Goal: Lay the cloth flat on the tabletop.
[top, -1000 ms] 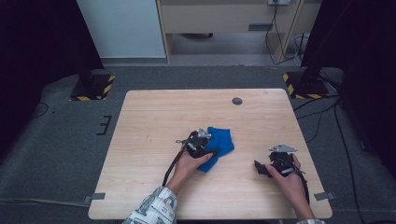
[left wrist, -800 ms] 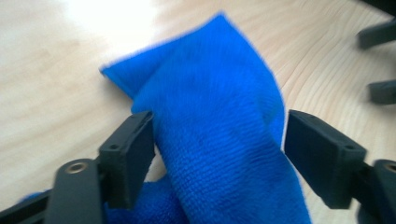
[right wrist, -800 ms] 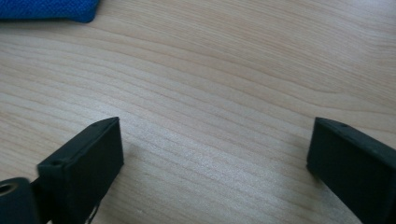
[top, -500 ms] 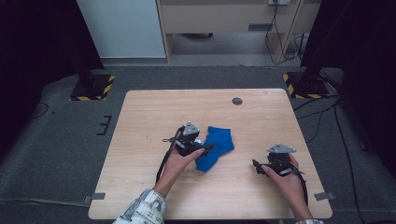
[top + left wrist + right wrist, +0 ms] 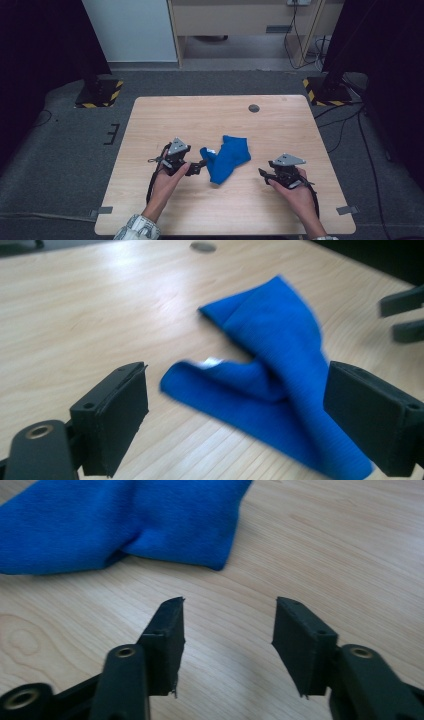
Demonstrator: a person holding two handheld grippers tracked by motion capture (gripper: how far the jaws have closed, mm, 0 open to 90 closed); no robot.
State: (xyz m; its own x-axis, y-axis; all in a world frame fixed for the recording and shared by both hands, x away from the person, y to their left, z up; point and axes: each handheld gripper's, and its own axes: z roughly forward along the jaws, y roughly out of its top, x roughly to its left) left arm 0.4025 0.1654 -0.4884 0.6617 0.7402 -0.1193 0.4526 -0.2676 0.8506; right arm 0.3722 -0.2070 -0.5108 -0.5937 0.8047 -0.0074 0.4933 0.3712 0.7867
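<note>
- Nearest, at the bottom edge of the high view, two forearms come in over a pale wooden table (image 5: 150, 125); the left one wears a patterned sleeve (image 5: 136, 229).
- Each hand holds a black two-jaw gripper topped with a grey three-cornered plate, and a dark cable trails back from each along the forearm.
- Left of centre, the left gripper (image 5: 200, 165) points toward the table's middle. Its jaws have just been opening and now stand wide apart with nothing pressed between them. In the left gripper view (image 5: 240, 415) the pads frame the near end of the cloth without touching it.
- Right of centre, the right gripper (image 5: 263, 173) points leftward over bare wood. Its jaws have just been closing and stand at a middling gap, holding nothing. In the right gripper view (image 5: 227, 630) only table grain lies between the pads.
- Between the two grippers lies a blue cloth (image 5: 228, 157), crumpled and loosely folded, flat on the table. It sits just beside the left gripper's tips and a little apart from the right one. A small white tag (image 5: 212, 361) peeks from a fold.
- Farther back, a small round dark disc (image 5: 254, 108) is set into the tabletop near the far edge.
- Beyond the table are grey carpet, black-and-yellow striped stand bases (image 5: 100, 94), and a light cabinet (image 5: 240, 20).
</note>
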